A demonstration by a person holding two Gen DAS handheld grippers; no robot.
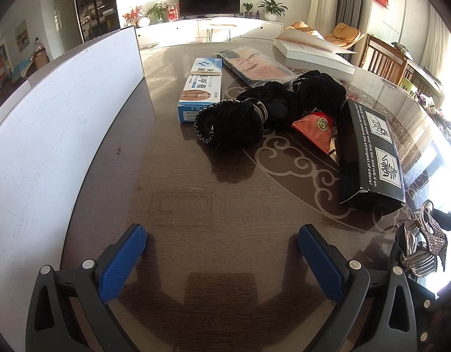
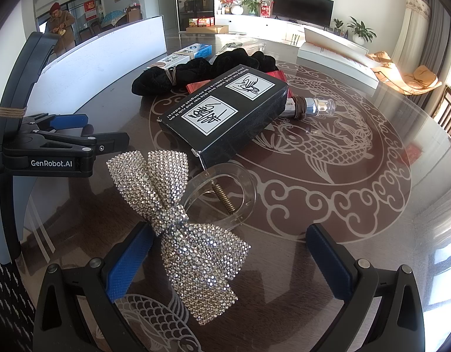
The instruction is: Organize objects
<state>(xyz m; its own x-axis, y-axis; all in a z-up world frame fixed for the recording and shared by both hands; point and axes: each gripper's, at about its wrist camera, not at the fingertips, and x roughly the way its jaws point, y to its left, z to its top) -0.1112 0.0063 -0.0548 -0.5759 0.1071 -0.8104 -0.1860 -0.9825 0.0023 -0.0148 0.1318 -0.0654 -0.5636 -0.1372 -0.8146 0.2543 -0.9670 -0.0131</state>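
A rhinestone bow hair clip (image 2: 184, 223) with a clear plastic claw (image 2: 222, 193) lies on the dark glass table between my right gripper's (image 2: 230, 249) open blue fingers, nearer the left finger (image 2: 128, 261). It also shows in the left wrist view (image 1: 425, 243). My left gripper (image 1: 222, 252) is open and empty over bare table. Ahead lie black velvet scrunchies (image 1: 255, 117), a black box (image 1: 369, 152), a blue-white ointment box (image 1: 200, 88), a red packet (image 1: 313, 130) and a flat plastic-wrapped pack (image 1: 255, 67).
A white storage box wall (image 1: 49, 123) stands along the table's left side. A white box with an open lid (image 1: 316, 51) sits at the far right. A silver-capped tube (image 2: 313, 107) pokes out behind the black box. My left gripper's body (image 2: 49, 143) is at left in the right wrist view.
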